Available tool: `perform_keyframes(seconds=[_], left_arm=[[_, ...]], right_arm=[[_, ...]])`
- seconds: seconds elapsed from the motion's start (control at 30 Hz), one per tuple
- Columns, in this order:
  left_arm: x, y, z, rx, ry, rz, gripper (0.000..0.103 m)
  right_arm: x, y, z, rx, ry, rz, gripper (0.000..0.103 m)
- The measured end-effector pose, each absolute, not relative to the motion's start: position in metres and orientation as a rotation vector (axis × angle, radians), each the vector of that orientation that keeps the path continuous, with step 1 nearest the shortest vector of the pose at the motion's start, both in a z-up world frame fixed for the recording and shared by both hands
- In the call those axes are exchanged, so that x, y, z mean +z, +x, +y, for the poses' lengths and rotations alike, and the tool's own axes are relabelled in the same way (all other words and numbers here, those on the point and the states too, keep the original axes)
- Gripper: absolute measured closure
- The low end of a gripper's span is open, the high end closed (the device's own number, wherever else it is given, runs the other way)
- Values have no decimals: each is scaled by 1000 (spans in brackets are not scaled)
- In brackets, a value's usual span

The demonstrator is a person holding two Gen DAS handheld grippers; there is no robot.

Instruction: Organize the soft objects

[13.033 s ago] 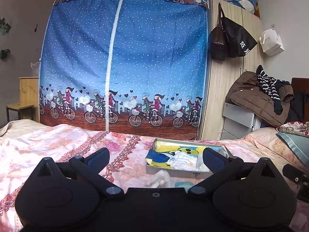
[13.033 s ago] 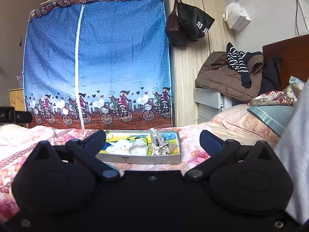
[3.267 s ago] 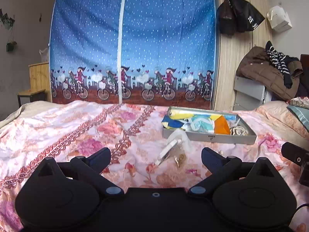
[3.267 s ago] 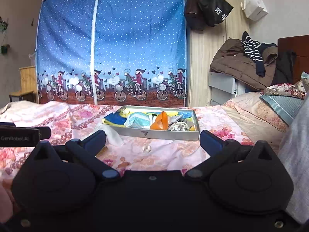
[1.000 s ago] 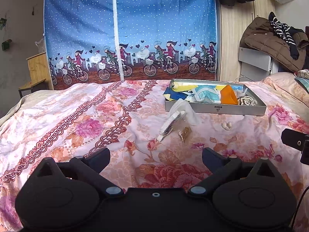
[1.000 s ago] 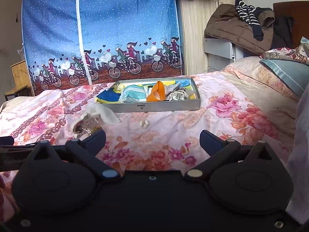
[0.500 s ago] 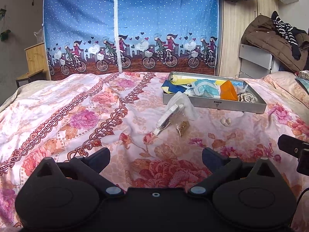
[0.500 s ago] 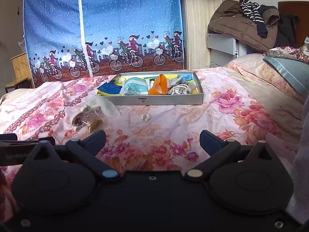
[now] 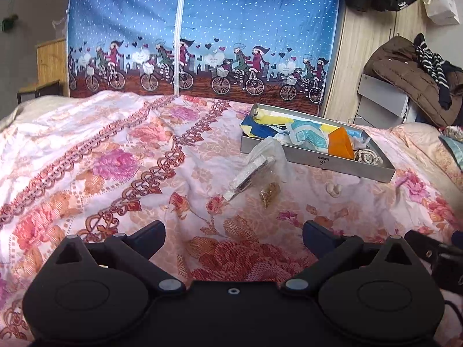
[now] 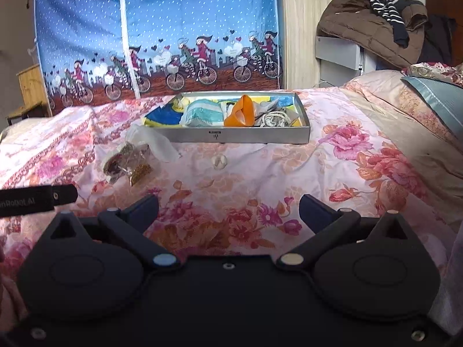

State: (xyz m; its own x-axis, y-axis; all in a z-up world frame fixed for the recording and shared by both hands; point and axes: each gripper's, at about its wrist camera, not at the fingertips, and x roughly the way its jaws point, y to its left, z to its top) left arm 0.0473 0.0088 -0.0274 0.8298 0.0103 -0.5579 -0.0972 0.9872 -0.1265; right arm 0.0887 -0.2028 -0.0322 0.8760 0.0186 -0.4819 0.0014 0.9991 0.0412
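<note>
A grey shallow tray (image 9: 341, 163) (image 10: 260, 138) sits on the floral bedspread and holds several soft items: a blue and yellow cloth (image 10: 162, 116), a teal striped bundle (image 10: 202, 112), an orange piece (image 10: 241, 112) and a grey knotted rope (image 10: 273, 118). A clear plastic bag with dark and gold contents (image 9: 254, 170) (image 10: 130, 162) lies left of the tray. A small white lump (image 9: 332, 189) (image 10: 219, 162) lies in front of the tray. My left gripper (image 9: 233, 235) and right gripper (image 10: 228, 205) are both open and empty, held well short of these things.
A blue fabric wardrobe with a bicycle print (image 9: 202, 29) stands behind the bed. A wooden cupboard (image 9: 370, 57) and a pile of coats (image 10: 370, 20) are at the right. Pillows (image 10: 434, 98) lie at the right. A wooden stool (image 9: 43, 66) stands at the far left.
Both grippers have stayed open and empty and shifted slightly; the tray and bag now sit a little lower and closer in both views.
</note>
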Motion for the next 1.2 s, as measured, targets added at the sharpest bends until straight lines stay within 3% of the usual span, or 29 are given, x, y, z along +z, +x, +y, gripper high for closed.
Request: perform_keyframes(seconds=[0.17,0.33,0.63,0.8,1.03,1.2], left_arm=[[-36,63,15,31,-214,605,3],[-47,95,9,-65,-221,596,17],[-71,162,7,-192,-325,663,25],[-83,186,15,-176,-337,696,29],[-99,210,14,-161,-320,716,55],[-102,211,15,-138,-320,697,71]], right_arm=[[-45,113,-191,52,-49,558,0],[-57,146,-175,118,-162,572,1],[-76,198,-154,138,-325,545,2],[-94,229,-158,144,-314,592,18],[-96,250,-159,192,-269,581,38],[-103,270,-162,225,-222,596,62]])
